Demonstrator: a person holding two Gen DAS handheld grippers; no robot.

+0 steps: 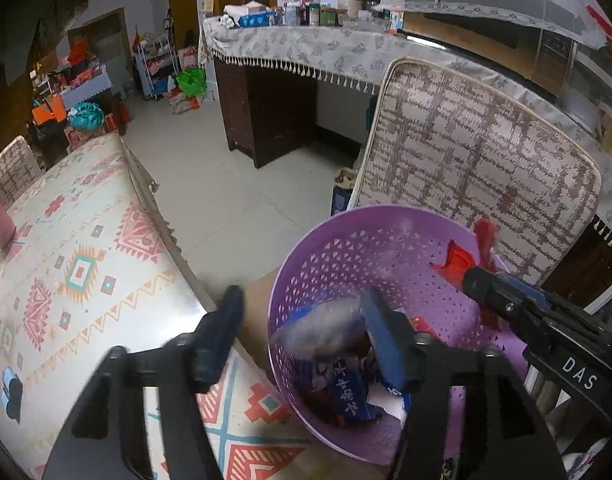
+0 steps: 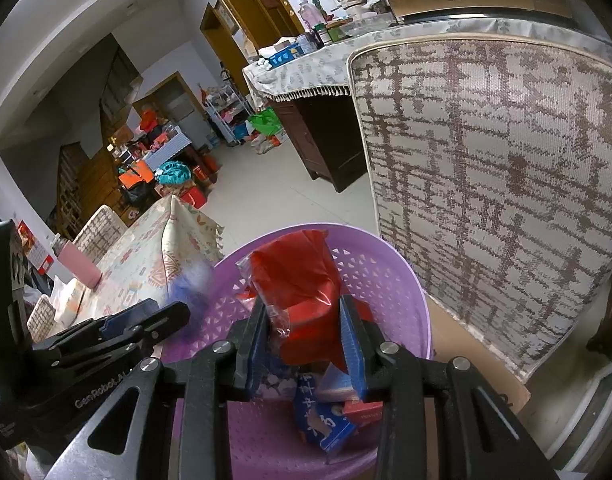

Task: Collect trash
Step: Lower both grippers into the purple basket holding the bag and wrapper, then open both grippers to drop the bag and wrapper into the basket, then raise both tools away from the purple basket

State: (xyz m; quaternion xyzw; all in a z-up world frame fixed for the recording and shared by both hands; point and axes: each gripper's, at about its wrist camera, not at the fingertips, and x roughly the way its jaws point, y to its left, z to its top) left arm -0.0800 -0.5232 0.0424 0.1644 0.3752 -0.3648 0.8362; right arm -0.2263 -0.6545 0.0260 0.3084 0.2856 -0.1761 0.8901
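We find the right hand-held gripper (image 2: 304, 336) clamped on a red wrapper (image 2: 302, 292), held over the purple basket (image 2: 389, 280). The left hand-held gripper (image 1: 302, 332) stands with its jaws apart above the basket's near rim; a blurred blue-and-grey wrapper (image 1: 325, 326) lies between them, pressed by neither pad. Blue and red packets (image 2: 325, 420) lie in the basket bottom. The basket sits beside the patterned tabletop (image 1: 66, 260) and before a chair back (image 2: 505, 180).

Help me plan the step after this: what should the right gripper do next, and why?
Probably open. The right gripper grips a red wrapper right above the purple basket, which already holds trash, so letting go should drop it in.
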